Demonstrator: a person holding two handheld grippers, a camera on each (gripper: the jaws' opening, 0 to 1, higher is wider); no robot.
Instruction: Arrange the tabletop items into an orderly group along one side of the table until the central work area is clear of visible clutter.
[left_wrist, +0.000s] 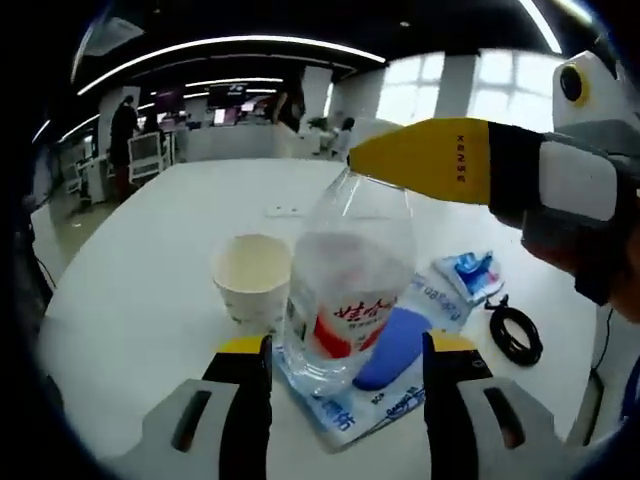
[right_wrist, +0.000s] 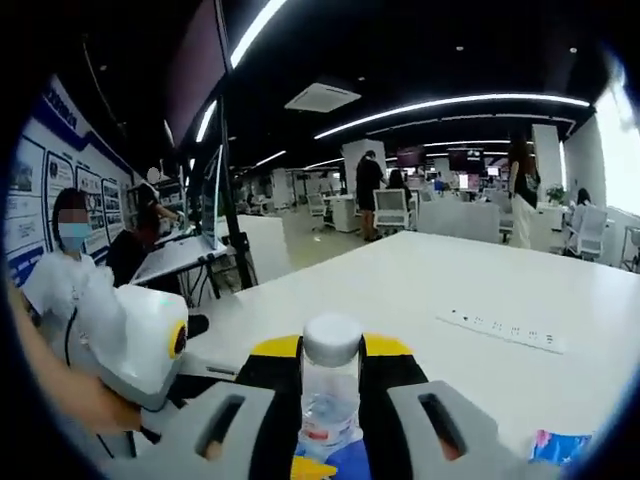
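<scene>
The clear plastic water bottle (left_wrist: 345, 290) stands upright near the close edge of the white worktop (left_wrist: 150, 290), resting on a blue-and-white printed packet (left_wrist: 415, 385) with a dark blue oval pad (left_wrist: 395, 345) on it. Its red-and-white label faces the left gripper view. The right claw (left_wrist: 420, 160), yellow-tipped and coming in from the right of that view, is at the bottle's neck; in the right gripper view the right claw (right_wrist: 331, 385) has its two black-lined jaws closed in against the bottle (right_wrist: 331, 390) just under the white cap (right_wrist: 332, 340), so it holds the bottle. The left claw (left_wrist: 345, 375) stands wide, one jaw on each side of the bottle's base, and whether the jaws touch it I cannot tell.

Just beside the bottle stands an open paper cup (left_wrist: 253, 275), upright. Past the packet lies a smaller blue-and-white sachet (left_wrist: 470, 275), and near it a black coiled cable (left_wrist: 515, 335). A white power strip (right_wrist: 500, 330) lies farther out on the worktop.

The worktop is broad and plain white, with much bare surface beyond the cup. Around it is an open office: long ceiling light strips (right_wrist: 450, 105), desks and chairs, bright windows (left_wrist: 440, 95), a wall of posters (right_wrist: 30, 190), and several people standing or seated well away.
</scene>
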